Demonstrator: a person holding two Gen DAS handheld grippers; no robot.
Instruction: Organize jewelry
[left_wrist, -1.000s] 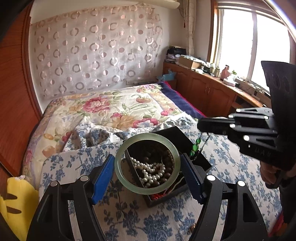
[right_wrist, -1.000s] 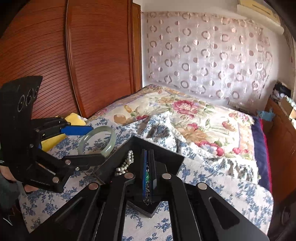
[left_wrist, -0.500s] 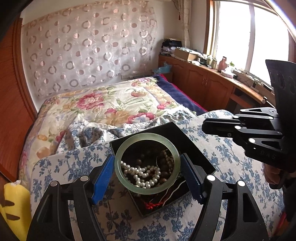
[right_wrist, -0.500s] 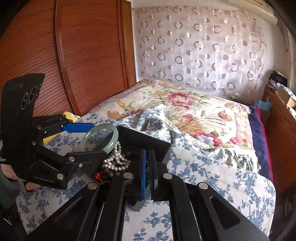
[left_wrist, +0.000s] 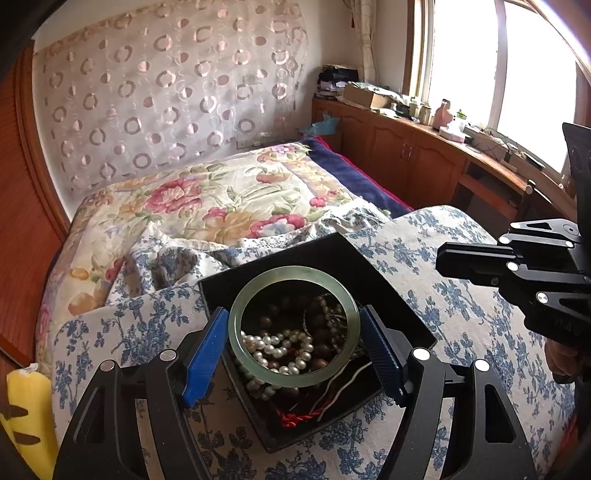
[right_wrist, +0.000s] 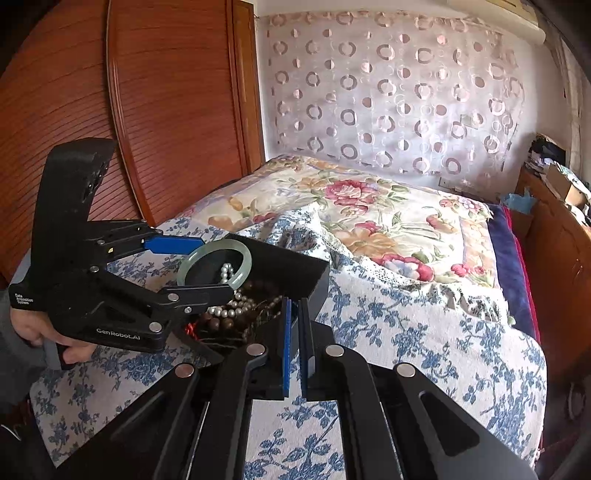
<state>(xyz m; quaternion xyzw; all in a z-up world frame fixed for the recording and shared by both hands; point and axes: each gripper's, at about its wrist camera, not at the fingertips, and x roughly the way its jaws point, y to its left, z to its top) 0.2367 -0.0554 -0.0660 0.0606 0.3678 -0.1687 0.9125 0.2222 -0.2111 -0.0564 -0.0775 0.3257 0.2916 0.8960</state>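
From my left wrist camera, the left gripper (left_wrist: 294, 345) is clamped on the jade bangle (left_wrist: 294, 326), one blue pad pressed against each side of the ring, which lies flat between them. Through and below the ring I see the black jewelry box (left_wrist: 384, 280) with a pearl strand (left_wrist: 280, 345), brown beads (left_wrist: 325, 334) and a red cord (left_wrist: 295, 419) inside. The box rests on the blue-flowered cloth (left_wrist: 461, 317). Off to the right of my fingers, the right gripper (left_wrist: 441, 260) reaches in, clear of the box.

From my right wrist camera, the right gripper (right_wrist: 294, 349) has its blue pads drawn together with only a thin slit between; I cannot make out anything caught in it. The fingertips sit at the box's near wall (right_wrist: 314, 291). To the left and beyond them, the left gripper (right_wrist: 212, 267) holds the bangle (right_wrist: 216, 266) over the box's open interior, above the pearls (right_wrist: 227, 312).
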